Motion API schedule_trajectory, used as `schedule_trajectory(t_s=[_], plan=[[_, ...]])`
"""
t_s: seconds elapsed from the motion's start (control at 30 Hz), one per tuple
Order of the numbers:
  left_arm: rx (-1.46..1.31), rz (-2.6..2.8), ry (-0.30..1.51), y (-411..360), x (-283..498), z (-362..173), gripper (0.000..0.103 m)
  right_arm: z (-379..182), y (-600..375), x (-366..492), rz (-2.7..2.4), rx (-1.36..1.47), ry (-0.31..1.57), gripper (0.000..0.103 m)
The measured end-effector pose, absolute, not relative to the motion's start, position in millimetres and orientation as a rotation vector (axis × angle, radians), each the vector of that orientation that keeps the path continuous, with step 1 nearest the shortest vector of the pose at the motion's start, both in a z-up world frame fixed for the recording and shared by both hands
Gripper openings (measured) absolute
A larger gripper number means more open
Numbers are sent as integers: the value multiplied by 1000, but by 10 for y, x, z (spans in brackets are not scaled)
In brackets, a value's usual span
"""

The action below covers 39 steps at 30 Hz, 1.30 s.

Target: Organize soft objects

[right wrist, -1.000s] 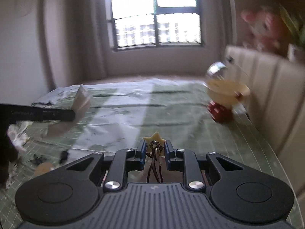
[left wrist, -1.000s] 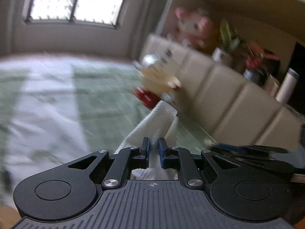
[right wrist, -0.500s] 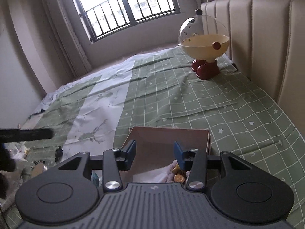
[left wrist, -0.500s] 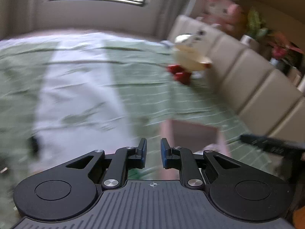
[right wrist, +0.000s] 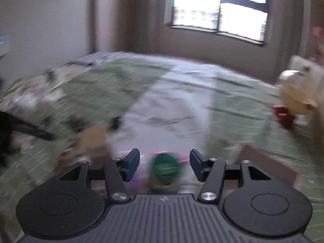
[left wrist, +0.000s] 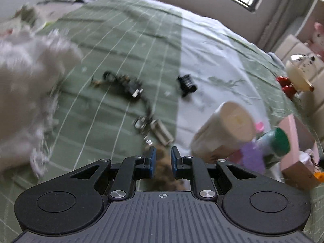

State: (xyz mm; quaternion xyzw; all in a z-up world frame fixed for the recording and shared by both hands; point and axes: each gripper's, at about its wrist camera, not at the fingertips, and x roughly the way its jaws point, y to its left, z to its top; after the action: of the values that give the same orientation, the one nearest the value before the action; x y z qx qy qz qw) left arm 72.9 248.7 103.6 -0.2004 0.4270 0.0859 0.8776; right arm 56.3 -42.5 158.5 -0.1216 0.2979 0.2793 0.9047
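Note:
My left gripper (left wrist: 163, 162) hangs low over the green checked bedspread (left wrist: 125, 40), its jaws a narrow gap apart. A blurred brown fuzzy thing (left wrist: 162, 156) shows through the gap from underneath, and no pad visibly presses on it. A white fluffy thing (left wrist: 30, 81) lies to its left. My right gripper (right wrist: 164, 165) is empty and its jaws are opening wide. A green-capped bottle (right wrist: 165, 167) lies below, between them. The pink box (left wrist: 297, 137) stands at the right of the left wrist view.
A black hair clip (left wrist: 187, 83), a black cord (left wrist: 131, 89) and metal clips (left wrist: 156, 129) are strewn ahead of the left gripper. A cream cylinder (left wrist: 226, 129) and a purple scrap (left wrist: 251, 158) lie near the box. A globe toy on red feet (left wrist: 299, 75) stands by the padded headboard.
The left gripper let go of the white cloth and swung left and down over the clutter. The right gripper released the star charm over the box, opened wider and swung left.

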Motion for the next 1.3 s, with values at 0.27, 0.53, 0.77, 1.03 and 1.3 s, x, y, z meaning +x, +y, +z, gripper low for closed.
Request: schedule_trajectory(t_s=[0.27,0.53,0.77,1.03,1.3], plan=[[-456,187,832,2624,842,733,17,1318,177,74,759,-381,634,55],[-122,72,719,2256,916,597,18,723,530,145,822,-396,705,55],[171,99,828,2241,732,411,25,411,769,278,881,-413,693,55],[-289,74,788,2951,951,864,25,566,847,423,895,-380,821,55],[-118,77,1020,2919,1317,582,25,830,896,503,841,-334,948,55]])
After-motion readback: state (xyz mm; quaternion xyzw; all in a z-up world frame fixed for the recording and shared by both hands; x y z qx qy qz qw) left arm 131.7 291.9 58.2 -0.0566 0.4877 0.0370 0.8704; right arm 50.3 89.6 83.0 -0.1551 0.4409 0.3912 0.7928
